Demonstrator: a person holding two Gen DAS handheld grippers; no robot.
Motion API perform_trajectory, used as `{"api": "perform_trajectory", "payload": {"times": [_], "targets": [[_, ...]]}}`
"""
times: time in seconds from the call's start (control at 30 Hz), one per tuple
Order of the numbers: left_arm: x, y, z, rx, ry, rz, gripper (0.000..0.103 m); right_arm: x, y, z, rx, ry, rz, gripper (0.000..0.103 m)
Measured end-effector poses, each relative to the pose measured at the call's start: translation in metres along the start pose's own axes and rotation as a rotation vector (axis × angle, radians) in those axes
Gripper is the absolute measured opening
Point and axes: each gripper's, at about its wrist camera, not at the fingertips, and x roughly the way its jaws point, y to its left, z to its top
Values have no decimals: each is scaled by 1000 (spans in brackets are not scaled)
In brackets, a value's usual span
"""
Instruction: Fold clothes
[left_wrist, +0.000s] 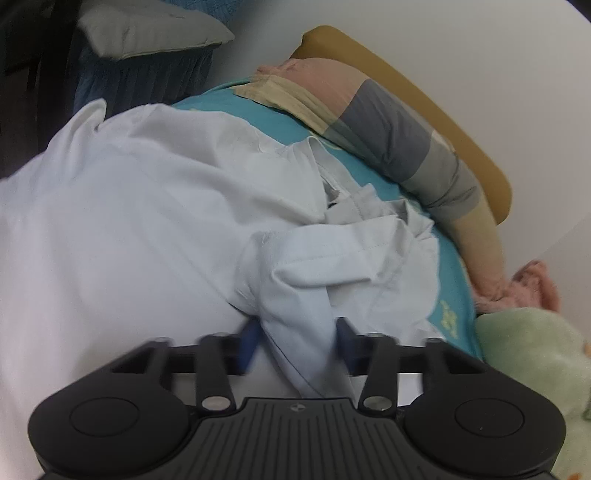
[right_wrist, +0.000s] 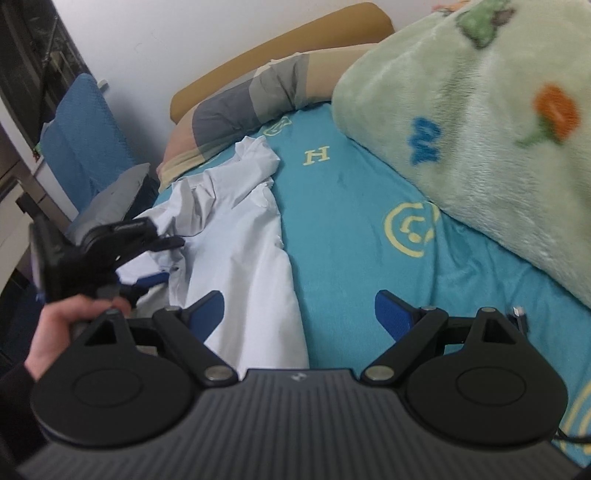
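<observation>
- Pale blue shirt (left_wrist: 155, 206) lies crumpled on the bed, over the teal sheet (right_wrist: 354, 206), on the sheet's left part in the right wrist view, reaching toward the striped pillow (right_wrist: 236, 110) at the headboard (right_wrist: 280, 44).
- Left gripper (left_wrist: 297, 339): blue fingers (left_wrist: 248, 343) sit either side of a bunched fold of the shirt, cloth filling the gap between them. View is blurred; fingers look narrowed onto the fold and holding it.
- Right gripper (right_wrist: 300, 314): fingers (right_wrist: 393, 314) spread wide, nothing between them. Left finger over the shirt's near edge, right finger over bare sheet. Cannot tell if they touch.
- Left gripper (right_wrist: 147, 258) also shows in the right wrist view, with the hand (right_wrist: 70, 325) on its handle, at the shirt's left side.
- Green fleece blanket (right_wrist: 480, 129) is heaped on the right side of the bed, apart from the shirt.
- Blue chair (right_wrist: 81, 147) stands beside the bed.
</observation>
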Motion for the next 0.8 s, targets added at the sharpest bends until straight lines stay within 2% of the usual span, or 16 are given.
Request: {"api": "perform_trajectory", "payload": {"times": [0.03,0.07,0.2,0.3,0.4,0.47,0.53,0.63,0.8], "targets": [[-3,1,2,2,-4,16,10,4,1,0,-8,-1,3,90],[-8,2,3,0,-10,32,8,9,2,-1,-16,-3,7,90],[-30,10,4,-2,17,120,7,18,6,-3,-51,0,3,90],[-40,14,3,68,45,140,10,16,6,-5,-47,2,7,90],[-50,20,4,117,64,150,33,9,7,-6,-46,-6,3,90],[-59,27,9,103,52,135,58,4,7,-6,-44,-13,0,90],[-64,35,20,57,27,95,69,0,7,-6,-40,-18,1,90],[-60,37,39,4,1,14,75,-1,8,-6,-42,-22,1,90],[-21,13,62,29,-17,-47,76,7,7,-7,-43,-10,-3,90]]}}
